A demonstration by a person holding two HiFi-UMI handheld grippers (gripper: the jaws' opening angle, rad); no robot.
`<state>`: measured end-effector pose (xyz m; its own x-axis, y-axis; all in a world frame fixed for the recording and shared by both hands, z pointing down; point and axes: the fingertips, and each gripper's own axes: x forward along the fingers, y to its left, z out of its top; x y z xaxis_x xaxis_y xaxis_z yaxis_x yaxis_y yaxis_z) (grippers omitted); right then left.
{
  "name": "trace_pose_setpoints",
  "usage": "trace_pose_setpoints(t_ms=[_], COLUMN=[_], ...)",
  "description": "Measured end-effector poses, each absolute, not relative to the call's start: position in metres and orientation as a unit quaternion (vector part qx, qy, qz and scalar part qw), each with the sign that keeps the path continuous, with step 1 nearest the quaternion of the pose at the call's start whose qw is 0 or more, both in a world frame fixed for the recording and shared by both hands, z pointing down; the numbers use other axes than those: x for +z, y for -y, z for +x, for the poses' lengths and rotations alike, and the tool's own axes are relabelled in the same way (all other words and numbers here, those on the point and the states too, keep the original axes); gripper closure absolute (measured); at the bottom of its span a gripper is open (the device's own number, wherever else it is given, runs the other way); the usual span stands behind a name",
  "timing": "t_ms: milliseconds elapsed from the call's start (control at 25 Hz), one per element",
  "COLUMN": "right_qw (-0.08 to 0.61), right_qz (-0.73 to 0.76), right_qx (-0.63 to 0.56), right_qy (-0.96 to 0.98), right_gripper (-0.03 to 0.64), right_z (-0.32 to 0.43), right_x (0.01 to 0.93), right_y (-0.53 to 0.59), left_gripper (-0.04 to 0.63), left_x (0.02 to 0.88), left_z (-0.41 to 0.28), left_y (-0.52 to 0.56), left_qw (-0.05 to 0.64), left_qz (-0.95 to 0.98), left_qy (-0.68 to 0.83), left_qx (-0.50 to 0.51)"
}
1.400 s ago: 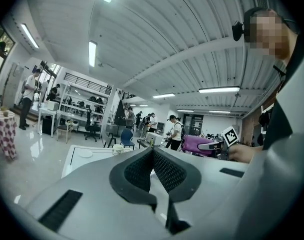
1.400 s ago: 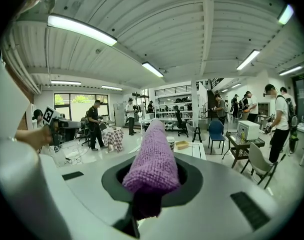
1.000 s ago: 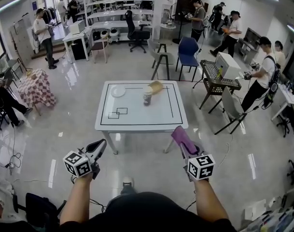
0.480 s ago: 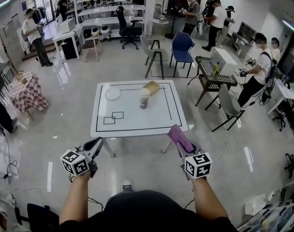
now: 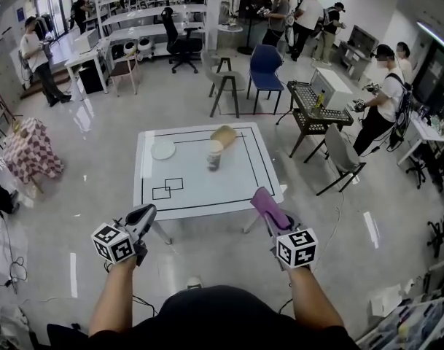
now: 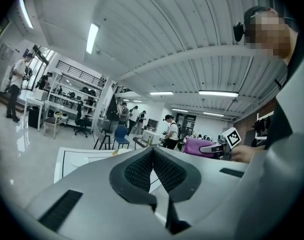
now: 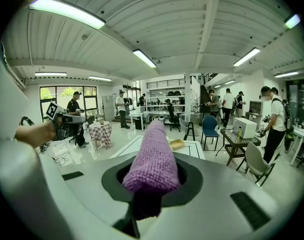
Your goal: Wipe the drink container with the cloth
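Currently your right gripper [image 5: 274, 217] is clamped on the purple cloth [image 5: 265, 204], and your left gripper [image 5: 143, 215] is closed with nothing in it. The container [image 5: 213, 155] stands on the far half of the table [image 5: 207, 195], well apart from both and just beside a tan object [image 5: 223, 135]. Wipe it one-handed and you could tip it or shove it into that object. The cloth juts past the jaws, so it may fold under pressure.

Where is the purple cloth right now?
In the head view, the purple cloth is at lower right, clamped in the right gripper and sticking out toward the near edge of the white table.
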<state>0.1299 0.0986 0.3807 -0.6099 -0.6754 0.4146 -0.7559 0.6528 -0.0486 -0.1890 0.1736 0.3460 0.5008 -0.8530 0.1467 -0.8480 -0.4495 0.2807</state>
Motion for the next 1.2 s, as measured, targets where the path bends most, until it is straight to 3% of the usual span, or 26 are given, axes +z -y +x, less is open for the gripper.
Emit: trace_pose_setpoints(t_ms=[560, 1200], right_qw=[0.190, 0.201], right_qz=[0.416, 0.427], right_qx=[0.113, 0.114], right_qy=[0.882, 0.874], right_gripper=[0.536, 0.536], right_z=[0.052, -0.007], right_x=[0.384, 0.383], right_y=[-0.050, -0.034], left_gripper=[0.572, 0.572], left_x=[0.356, 0.359], left_z=[-0.264, -0.296], left_y=[-0.110, -0.076], left_qw=[0.169, 0.177], left_qz=[0.865, 0.885], left_qy=[0.473, 0.430], left_qx=[-0.001, -0.003])
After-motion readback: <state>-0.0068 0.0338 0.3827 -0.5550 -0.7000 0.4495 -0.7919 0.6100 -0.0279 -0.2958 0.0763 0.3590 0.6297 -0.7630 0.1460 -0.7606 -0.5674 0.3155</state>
